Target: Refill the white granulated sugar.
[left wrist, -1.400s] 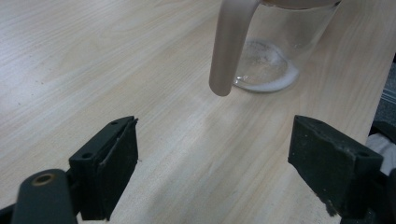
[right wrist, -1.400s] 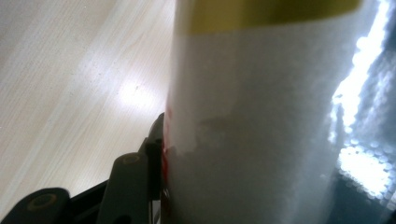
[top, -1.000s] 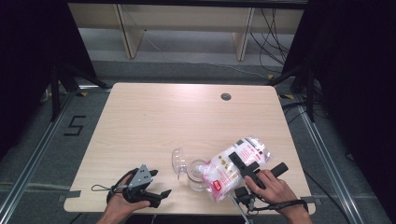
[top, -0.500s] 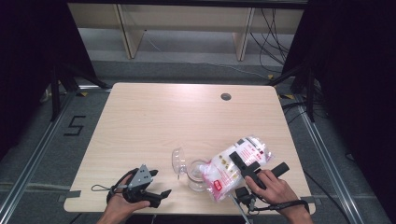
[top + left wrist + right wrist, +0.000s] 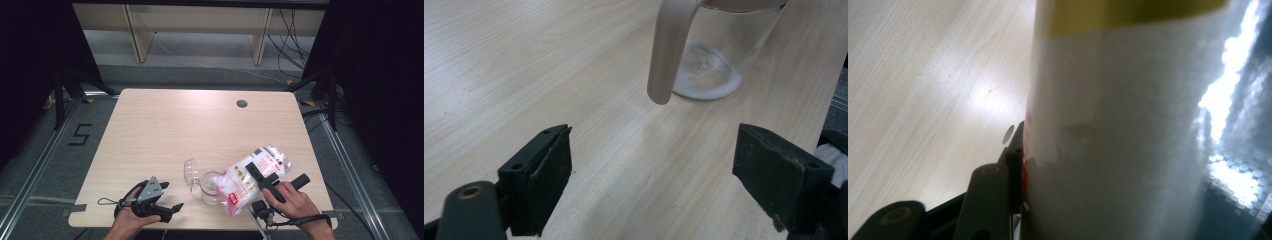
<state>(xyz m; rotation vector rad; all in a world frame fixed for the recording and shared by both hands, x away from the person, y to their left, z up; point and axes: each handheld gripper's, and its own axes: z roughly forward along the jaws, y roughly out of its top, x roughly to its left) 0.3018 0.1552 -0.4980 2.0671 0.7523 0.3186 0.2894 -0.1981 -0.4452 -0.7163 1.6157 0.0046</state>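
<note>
A clear glass jug [image 5: 210, 189] with a handle [image 5: 669, 50] stands near the table's front edge; a thin layer of white grains covers its bottom [image 5: 706, 80]. Its lid [image 5: 190, 172] is tipped open to the left. My right gripper [image 5: 256, 171] is shut on a clear plastic bag of white grains [image 5: 247, 177] with red print, held tilted with its lower end over the jug's mouth. In the right gripper view the bag [image 5: 1128, 125] sits pressed against the left jaw. My left gripper [image 5: 171, 196] rests open on the table to the left of the jug, with nothing between its fingers [image 5: 544, 175].
The light wooden table [image 5: 175, 130] has a small round cable hole [image 5: 242, 103] at the back right. Behind the table stands a low shelf unit [image 5: 200, 25] with cables on the floor. Dark curtains flank both sides.
</note>
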